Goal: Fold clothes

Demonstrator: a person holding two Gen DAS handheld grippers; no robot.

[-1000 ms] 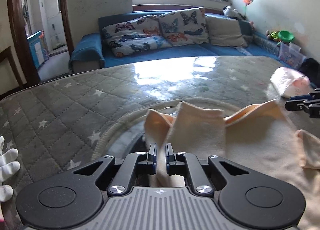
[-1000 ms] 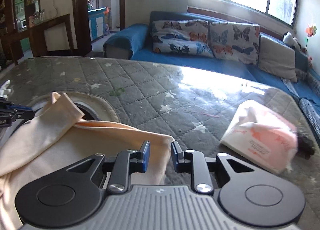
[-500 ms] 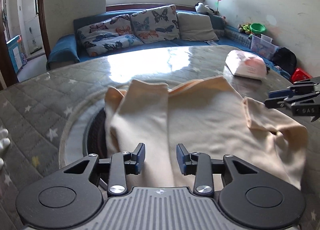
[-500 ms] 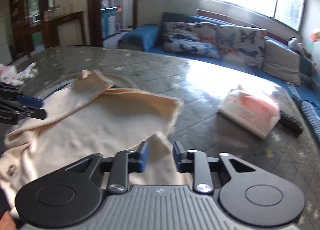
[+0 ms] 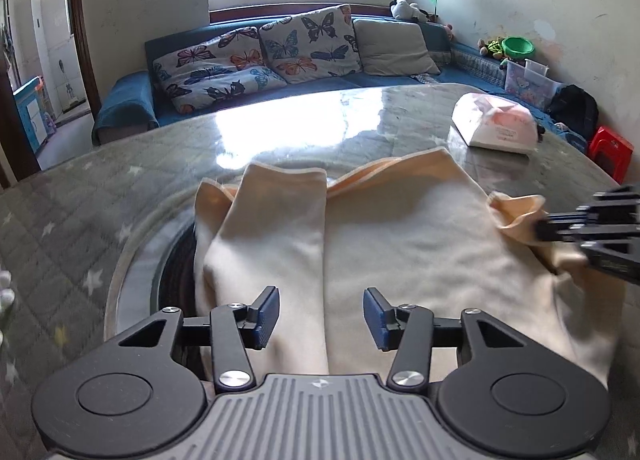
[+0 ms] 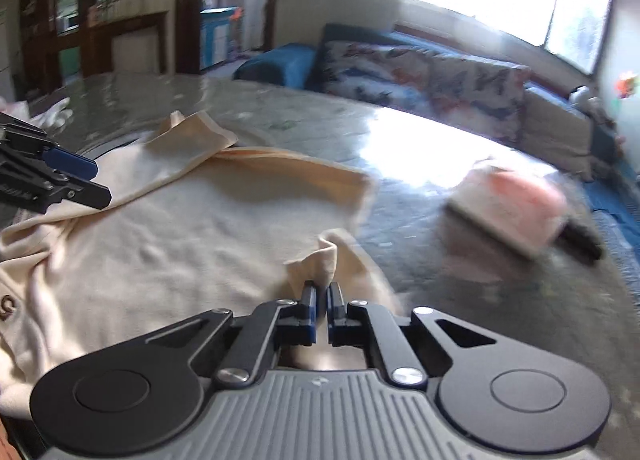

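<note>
From the left wrist, the cream shirt (image 5: 400, 244) lies spread on the bench (image 5: 80, 196), its near hem cut off behind the left hand-held gripper (image 5: 320, 314), whose jaws are opening with nothing pinched. At 2 o'clock a pink-and-white packet (image 5: 496, 126) sits near bare bench edge. The right hand-held gripper (image 6: 320, 302) is clamped on a shirt fold; its view is blurred

Pink pack (image 6: 516, 208) motion-blurred.
</note>
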